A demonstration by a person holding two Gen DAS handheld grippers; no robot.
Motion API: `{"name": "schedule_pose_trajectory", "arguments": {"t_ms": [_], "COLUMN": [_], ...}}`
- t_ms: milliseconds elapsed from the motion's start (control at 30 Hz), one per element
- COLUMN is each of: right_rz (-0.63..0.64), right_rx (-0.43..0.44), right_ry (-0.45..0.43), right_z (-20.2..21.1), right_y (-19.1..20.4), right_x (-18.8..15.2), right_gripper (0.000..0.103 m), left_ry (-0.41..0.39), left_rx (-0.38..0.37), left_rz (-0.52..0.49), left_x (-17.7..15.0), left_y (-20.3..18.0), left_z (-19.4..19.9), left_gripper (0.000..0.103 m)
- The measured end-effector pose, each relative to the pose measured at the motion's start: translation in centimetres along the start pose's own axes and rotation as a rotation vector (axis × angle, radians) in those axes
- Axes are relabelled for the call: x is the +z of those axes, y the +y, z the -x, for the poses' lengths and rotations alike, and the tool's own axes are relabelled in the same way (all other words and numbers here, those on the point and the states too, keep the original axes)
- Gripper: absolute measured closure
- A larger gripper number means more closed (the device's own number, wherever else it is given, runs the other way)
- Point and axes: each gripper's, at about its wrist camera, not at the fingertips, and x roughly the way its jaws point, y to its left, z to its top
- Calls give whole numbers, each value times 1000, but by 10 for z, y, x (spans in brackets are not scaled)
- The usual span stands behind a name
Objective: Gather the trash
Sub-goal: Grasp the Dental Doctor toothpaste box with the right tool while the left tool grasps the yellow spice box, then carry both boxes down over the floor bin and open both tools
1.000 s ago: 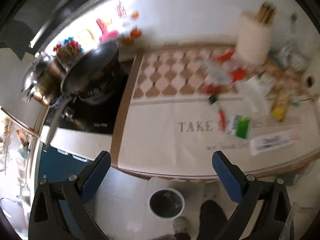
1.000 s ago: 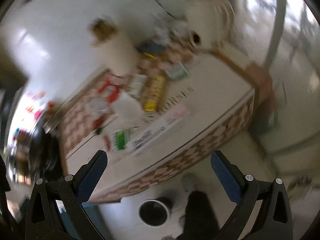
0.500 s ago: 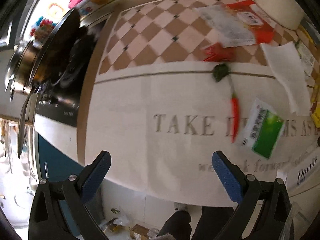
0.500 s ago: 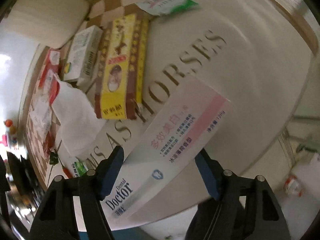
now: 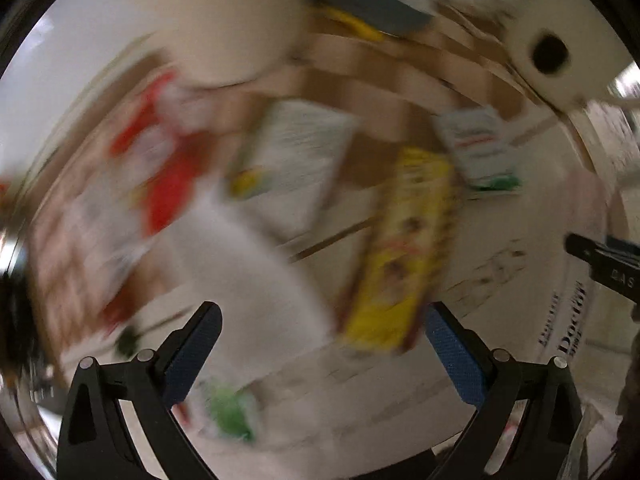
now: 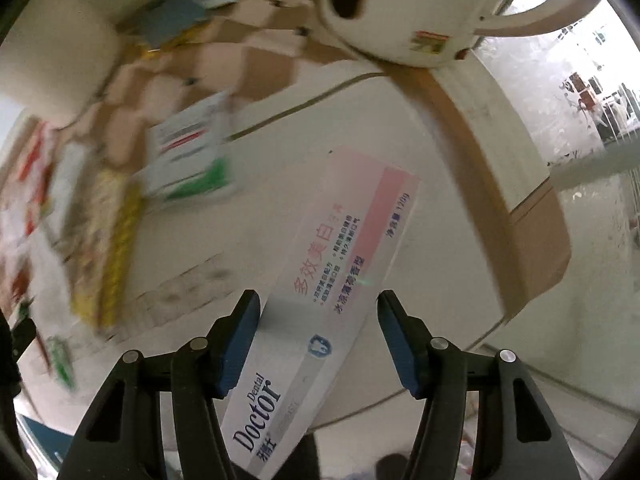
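My right gripper [image 6: 318, 334] points down over the toothpaste box [image 6: 340, 280], jaws closing, box between the pads but not yet pinched (a gap shows on the right side). The box lies flat on the tablecloth [image 6: 420, 128] near the table's front edge. My left gripper [image 5: 320, 344] hangs wide open, holding nothing, above a white napkin [image 5: 248, 276] and yellow wrapper [image 5: 404, 256]. Beyond: red packet [image 5: 168, 176], blurred. Farther back, a paper roll [image 6: 360, 0].

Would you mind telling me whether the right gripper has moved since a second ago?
Yes. The right gripper has come down to the table from high above it, and its closing jaws now straddle the toothpaste box.
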Motion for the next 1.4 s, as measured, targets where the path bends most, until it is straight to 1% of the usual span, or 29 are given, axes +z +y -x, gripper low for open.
{"name": "schedule_pose_trajectory", "arguments": {"t_ms": [33,100,133,167,200,233,267,300,367,467,533,600,667,700,767,800,867,933,1067,1100,1133,1267,1333,1367,1400], "right_rz": [-2,-23,-33,-43,-58,-75,-93,-115,-141,-185,-204,-205,-193,-188,-177,-166,-139,-104,-46,-24,-6,68,102,115,129], "right_rx": [-7,1,-3,-7,3,20,41,71,100,107,108,81,59,58,65,72,78,87,119,133,142,186,205,216,228], "right_ry": [11,24,22,17,7,4,6,15,26,34,35,20,-3,-14,-34,-58,-98,-144,-213,-237,-252,-307,-336,-346,-356], "right_z": [-5,-12,-12,-11,-8,-7,0,0,-4,-13,-19,-20,-20,-21,-16,-10,5,20,55,67,79,112,129,139,146], "right_y": [-5,-13,-14,-16,-19,-21,-40,-42,-43,-46,-50,-54,-57,-51,-44,-42,-33,-22,9,17,34,74,87,90,100], "right_x": [6,15,15,14,12,10,5,0,-8,-17,-20,-20,-28,-30,-35,-38,-42,-48,-69,-78,-86,-121,-152,-165,-182], "right_gripper": [40,39,37,35,30,28,27,27,27,29,50,51,52,52,52,52,52,53,53,53,53,53,53,53,53], "left_ry": [26,56,71,82,91,102,98,91,78,45,19,-32,-79,-92,-142,-158,-207,-242,-311,-321,-341,-387,-402,-407,-415], "left_rx": [-17,-12,-13,-7,-5,-6,-28,-38,-20,37,81,134,155,158,162,166,169,170,160,158,157,152,145,145,147], "left_rz": [-43,-84,-106,-123,-134,-142,-132,-122,-118,-119,-109,-91,-56,-45,-1,11,48,74,128,137,153,210,237,246,264], "left_x": [10,19,22,24,26,27,27,29,30,23,17,6,-12,-16,-32,-34,-48,-54,-93,-94,-107,-167,-201,-212,-236], "left_y": [-14,-26,-32,-37,-40,-43,-44,-44,-43,-41,-39,-34,-24,-21,-11,-13,-5,-5,24,31,39,69,87,93,103], "left_z": [-11,-23,-30,-35,-37,-40,-38,-37,-33,-23,-14,2,19,25,50,50,70,71,102,103,112,141,151,155,160], "left_gripper": [0,1,2,9,21,29,40,46,46,46,46,46,46,46,46,46,46,46,46,46,46,46,46,46,46]}}
